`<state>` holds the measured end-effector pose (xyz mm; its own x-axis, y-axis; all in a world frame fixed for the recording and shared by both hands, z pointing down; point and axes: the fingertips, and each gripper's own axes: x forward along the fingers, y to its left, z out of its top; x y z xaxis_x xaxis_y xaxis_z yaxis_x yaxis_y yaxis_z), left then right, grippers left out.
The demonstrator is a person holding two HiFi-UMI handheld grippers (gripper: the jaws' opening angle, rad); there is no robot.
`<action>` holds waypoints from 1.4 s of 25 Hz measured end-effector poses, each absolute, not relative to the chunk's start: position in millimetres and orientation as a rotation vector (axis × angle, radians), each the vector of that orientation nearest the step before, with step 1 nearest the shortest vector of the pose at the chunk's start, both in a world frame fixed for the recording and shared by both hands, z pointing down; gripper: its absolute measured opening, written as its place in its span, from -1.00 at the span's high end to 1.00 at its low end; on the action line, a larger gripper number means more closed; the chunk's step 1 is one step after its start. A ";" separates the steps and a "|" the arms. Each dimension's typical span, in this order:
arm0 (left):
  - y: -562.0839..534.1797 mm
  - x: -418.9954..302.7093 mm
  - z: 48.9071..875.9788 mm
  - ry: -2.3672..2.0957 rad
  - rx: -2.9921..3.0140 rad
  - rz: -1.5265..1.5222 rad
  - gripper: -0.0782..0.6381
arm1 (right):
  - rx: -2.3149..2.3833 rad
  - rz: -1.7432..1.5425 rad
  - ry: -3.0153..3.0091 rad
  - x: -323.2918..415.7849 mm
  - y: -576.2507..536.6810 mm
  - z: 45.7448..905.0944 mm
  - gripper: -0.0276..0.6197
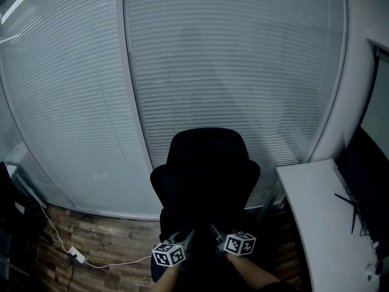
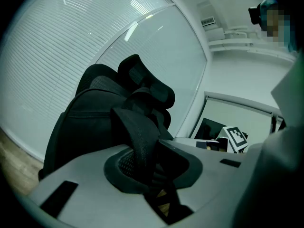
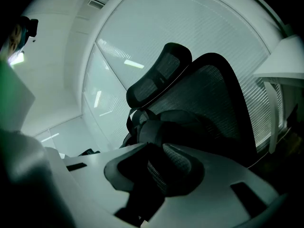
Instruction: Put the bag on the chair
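A black office chair (image 1: 206,163) stands before the blinds, its headrest (image 2: 147,80) and mesh back (image 3: 213,94) rising behind the bag. The black bag (image 2: 90,122) rests against the chair back; in the head view it merges with the dark seat. My left gripper (image 1: 188,237) and right gripper (image 1: 214,231) reach in side by side low over the seat. The left gripper (image 2: 147,163) stands slightly open with a black strap (image 2: 140,137) running up between its jaws. The right gripper (image 3: 152,167) is likewise a little open around another strap (image 3: 142,134) of the bag (image 3: 183,122).
A white desk (image 1: 316,212) curves along the right, with a dark monitor (image 1: 371,175) beyond it. A glass wall with blinds (image 1: 231,72) backs the chair. A white power strip (image 1: 76,255) and cable lie on the wood floor at left, near dark equipment (image 1: 12,224).
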<state>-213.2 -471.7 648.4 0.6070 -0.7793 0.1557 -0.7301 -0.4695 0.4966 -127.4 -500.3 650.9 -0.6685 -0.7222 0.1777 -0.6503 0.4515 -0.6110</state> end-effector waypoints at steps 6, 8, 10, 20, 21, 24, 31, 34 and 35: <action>-471.3 -224.9 654.8 -1.259 2.240 -0.116 0.28 | -1.274 -1.004 2.595 -119.8 -499.1 649.4 0.47; -469.8 -225.4 655.7 -1.273 2.225 -0.109 0.16 | -1.300 -1.000 2.593 -114.4 -498.5 649.3 0.42; -465.8 -227.4 656.0 -1.289 2.208 -0.107 0.06 | -1.314 -0.992 2.595 -110.9 -495.4 647.4 0.36; -443.0 -229.4 638.8 -1.369 2.198 -0.142 -0.04 | -1.283 -0.955 2.593 -91.5 -469.3 628.0 0.35; -440.3 -227.9 634.4 -1.373 2.202 -0.155 -0.04 | -1.272 -0.944 2.592 -89.6 -466.1 623.6 0.35; -429.5 -219.6 620.0 -1.382 2.223 -0.195 -0.04 | -1.231 -0.912 2.589 -81.3 -454.4 609.6 0.35; -392.6 -199.3 585.8 -1.424 2.287 -0.269 0.06 | -1.166 -0.796 2.628 -60.0 -415.6 574.7 0.35; -372.2 -191.9 573.8 -1.469 2.314 -0.286 0.21 | -1.147 -0.744 2.648 -50.4 -397.3 564.3 0.44; -365.5 -188.8 571.2 -1.483 2.320 -0.289 0.26 | -1.140 -0.726 2.656 -46.6 -391.1 561.4 0.49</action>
